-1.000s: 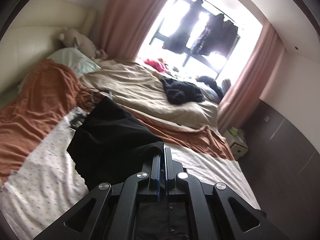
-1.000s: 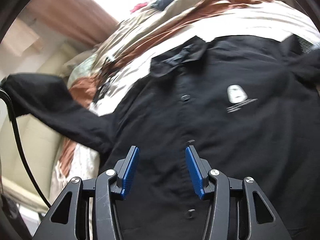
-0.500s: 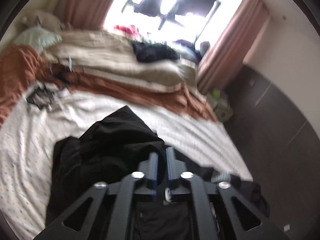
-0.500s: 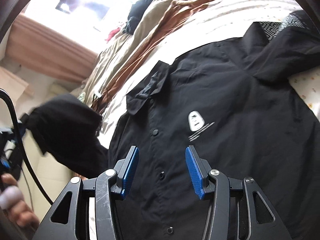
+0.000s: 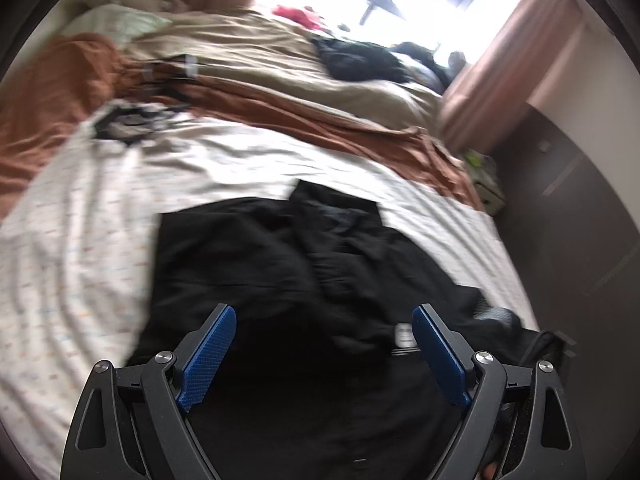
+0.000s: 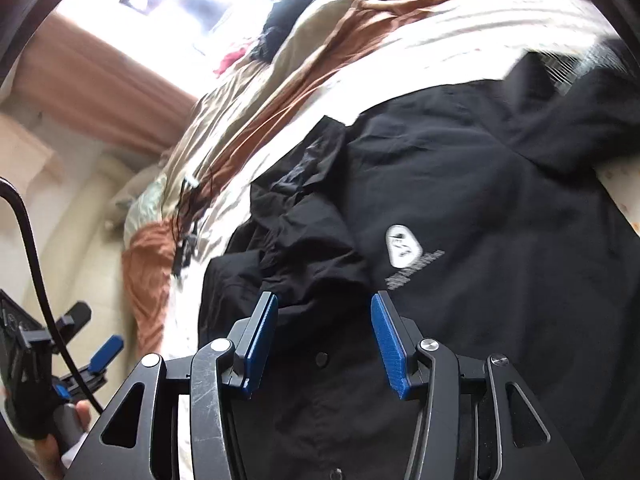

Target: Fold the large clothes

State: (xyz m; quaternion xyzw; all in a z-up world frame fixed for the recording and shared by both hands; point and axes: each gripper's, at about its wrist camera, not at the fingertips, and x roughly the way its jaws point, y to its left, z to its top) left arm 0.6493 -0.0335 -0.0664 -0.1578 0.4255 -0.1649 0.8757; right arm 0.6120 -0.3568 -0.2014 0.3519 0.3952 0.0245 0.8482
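Note:
A large black button-up shirt (image 5: 280, 272) lies front up on the white patterned bed sheet (image 5: 80, 240). It also shows in the right wrist view (image 6: 480, 200), with a white chest logo (image 6: 402, 246). One sleeve (image 6: 304, 240) lies folded in and bunched over the chest beside the collar. My left gripper (image 5: 322, 320) is open wide and empty above the shirt's body. My right gripper (image 6: 324, 308) is open and empty just above the button placket. The left gripper also shows at the left edge of the right wrist view (image 6: 92, 356).
An orange-brown blanket (image 5: 320, 120) and a beige duvet (image 5: 260, 56) lie bunched across the far half of the bed. Dark clothes (image 5: 360, 60) sit on the duvet near the bright window. A dark wall (image 5: 580, 220) runs along the bed's right side.
My left gripper carried the sleeve over the shirt's body, then opened and let it go. The sleeve now lies on the chest. My right gripper stayed open.

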